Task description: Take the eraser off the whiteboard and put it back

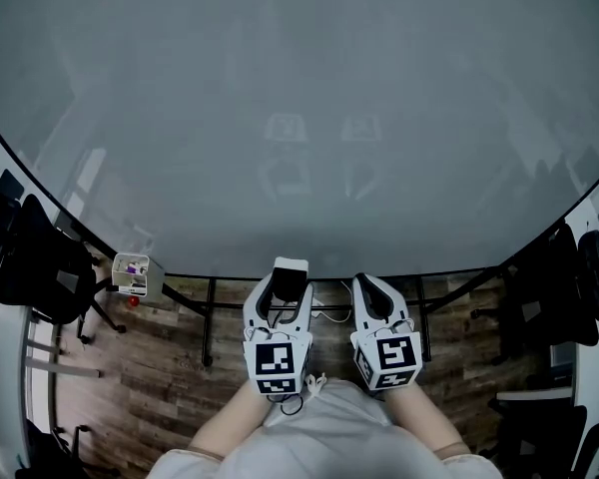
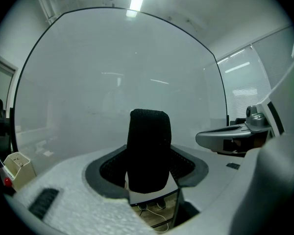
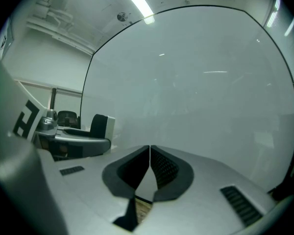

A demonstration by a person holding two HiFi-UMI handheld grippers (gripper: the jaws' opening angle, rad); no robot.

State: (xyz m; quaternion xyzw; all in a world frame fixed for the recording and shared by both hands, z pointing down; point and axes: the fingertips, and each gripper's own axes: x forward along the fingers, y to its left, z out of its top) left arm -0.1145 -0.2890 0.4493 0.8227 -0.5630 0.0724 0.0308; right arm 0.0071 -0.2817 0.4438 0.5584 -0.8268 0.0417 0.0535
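The eraser [image 1: 290,278] has a white back and a black felt face [image 2: 148,151]. My left gripper [image 1: 286,285] is shut on it, pads pressing its two sides, and holds it upright in front of the lower edge of the whiteboard [image 1: 299,118]. Whether the felt touches the board I cannot tell. My right gripper [image 1: 372,287] hangs just to the right at the same height, its jaws shut [image 3: 150,155] with nothing between them. In the right gripper view the eraser [image 3: 102,126] shows at the left, inside the left gripper [image 3: 73,142]. The right gripper [image 2: 230,137] shows at the right of the left gripper view.
The whiteboard [image 2: 117,82] fills most of each view and stands on black legs [image 1: 210,317] over a wooden floor. A small white box [image 1: 135,272] holding markers hangs at its lower left corner. Dark office chairs stand at the left [image 1: 35,267] and the right [image 1: 559,277].
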